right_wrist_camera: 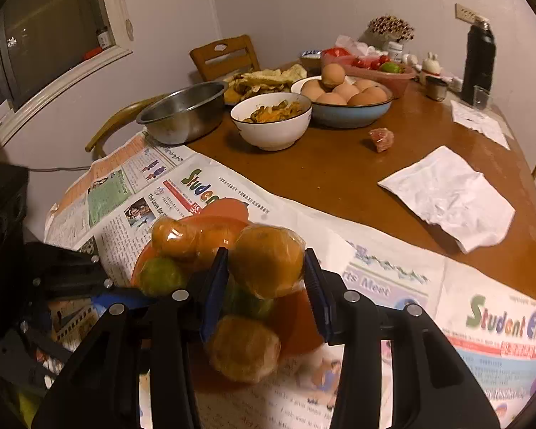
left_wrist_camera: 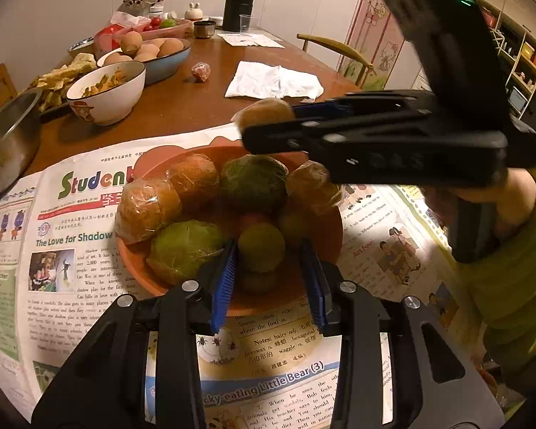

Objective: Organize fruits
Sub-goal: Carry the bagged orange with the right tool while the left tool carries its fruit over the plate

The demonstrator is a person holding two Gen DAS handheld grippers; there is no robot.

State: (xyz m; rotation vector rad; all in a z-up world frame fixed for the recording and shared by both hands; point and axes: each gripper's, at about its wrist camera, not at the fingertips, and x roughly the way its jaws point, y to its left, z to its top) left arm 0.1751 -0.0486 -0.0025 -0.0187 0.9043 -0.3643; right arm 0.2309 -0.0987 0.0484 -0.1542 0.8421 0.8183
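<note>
A wrapped orange (right_wrist_camera: 266, 261) is gripped in the right tongs (right_wrist_camera: 266, 286) over the fruit plate (right_wrist_camera: 296, 325), while a round green fruit (left_wrist_camera: 261, 246), without long axis, is bracketed at 12 o'clock by the open left tongs (left_wrist_camera: 271, 279), plainly nearer.

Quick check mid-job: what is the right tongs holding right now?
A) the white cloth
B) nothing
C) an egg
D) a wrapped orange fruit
D: in the right wrist view the right tongs are closed on a plastic-wrapped orange fruit above the orange plate.
</note>
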